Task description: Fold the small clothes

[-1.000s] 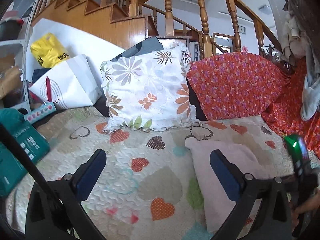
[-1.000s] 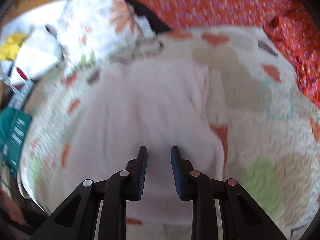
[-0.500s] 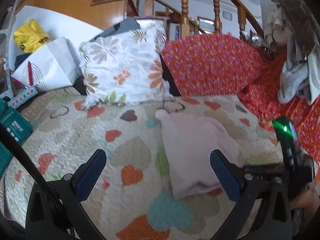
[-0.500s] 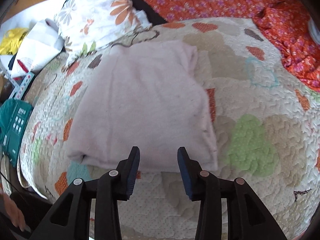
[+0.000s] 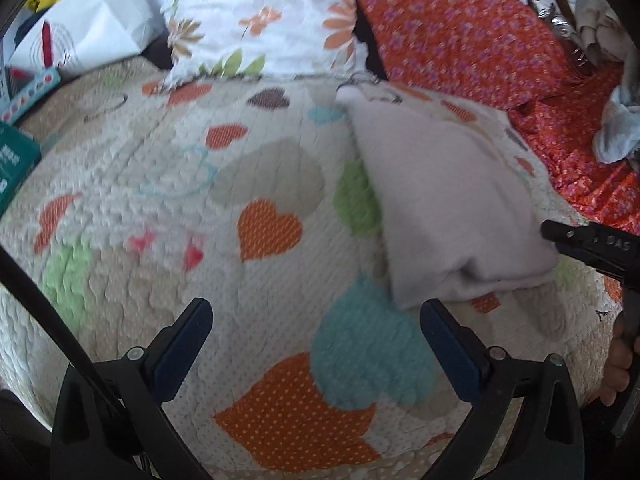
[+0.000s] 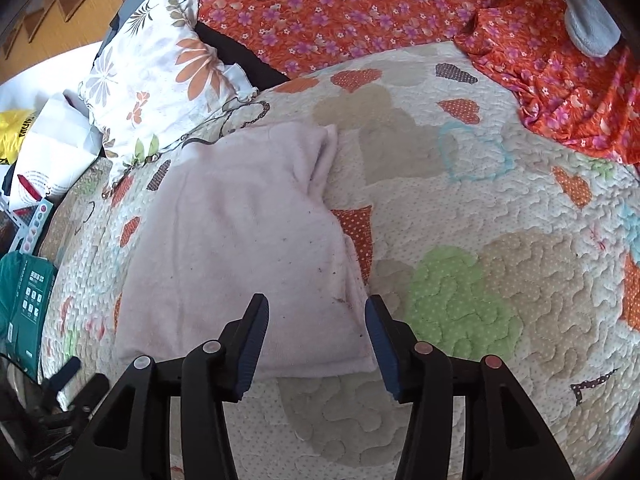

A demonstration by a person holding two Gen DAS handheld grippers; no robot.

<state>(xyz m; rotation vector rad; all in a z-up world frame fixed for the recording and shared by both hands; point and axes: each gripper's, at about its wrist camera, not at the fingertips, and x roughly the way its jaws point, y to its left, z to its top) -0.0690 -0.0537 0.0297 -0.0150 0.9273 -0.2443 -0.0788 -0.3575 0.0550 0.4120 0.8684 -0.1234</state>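
Note:
A pale pink garment [image 6: 248, 240] lies folded flat on the heart-patterned quilt [image 6: 480, 280]; it also shows in the left wrist view [image 5: 448, 200], right of centre. My right gripper [image 6: 316, 340] is open and empty, its fingertips either side of the garment's near right corner, just above it. My left gripper [image 5: 316, 340] is open wide and empty over bare quilt [image 5: 200, 208], left of the garment's near edge. The right gripper's black body [image 5: 592, 248] shows at the right edge of the left wrist view, beside the garment.
A floral cushion [image 6: 156, 76] leans at the back. Orange flowered fabric [image 6: 400, 12] covers the back and right side. A white paper bag [image 5: 88, 32], a green box [image 6: 24, 304] and a paint set [image 6: 32, 232] lie at the left. Grey cloth [image 6: 588, 28] hangs at far right.
My right gripper has opened and let go of the garment, pulling back toward its near edge. My left gripper has tipped down and moved closer to the quilt.

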